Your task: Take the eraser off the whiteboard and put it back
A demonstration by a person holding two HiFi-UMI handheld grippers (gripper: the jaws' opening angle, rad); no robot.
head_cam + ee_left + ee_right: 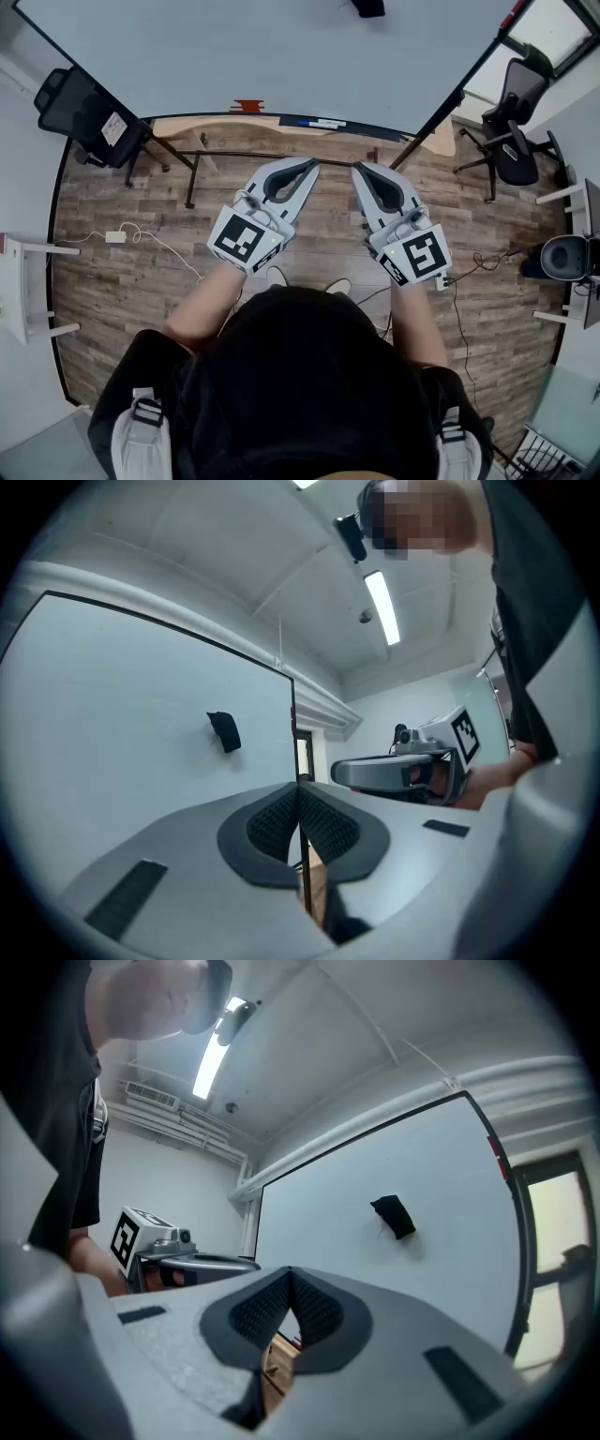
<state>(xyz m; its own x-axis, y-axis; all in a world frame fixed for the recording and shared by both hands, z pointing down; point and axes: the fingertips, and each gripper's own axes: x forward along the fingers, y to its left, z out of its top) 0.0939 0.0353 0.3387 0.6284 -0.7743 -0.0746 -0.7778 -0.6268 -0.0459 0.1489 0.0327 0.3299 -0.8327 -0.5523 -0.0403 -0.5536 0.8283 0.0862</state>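
At the far left of the head view, a black mesh-backed office chair (82,114) stands on the wood-plank floor (122,281), clear of the work. The left tongs (310,166) are held level, pointing at the board. They are closed, pad against pad, with nothing between them. Ahead stands the large white, black-framed whiteboard (234,56), with a red object (248,106) and markers (319,123) on its lower ledge. The right tongs (359,169), just beside the left pair, are likewise closed and empty. The task item, a small black block eraser (393,1216), sits slightly tilted on the board face. It is well above the ledge and well apart from both tongs (in the head view it appears only as a dark patch at the top edge (367,7)). The eraser is not yet taken. Handling judgement: the eraser is probably light, with a soft wiping face and a stiffer back, and is probably held on by a weak magnet. Open one pair of tongs and take hold across the two long sides of the block. Then pull straight away from the board; do not drag it. A light squeeze should suffice, since a hard one may deform the body. At the far right stands a second black office chair (514,141).
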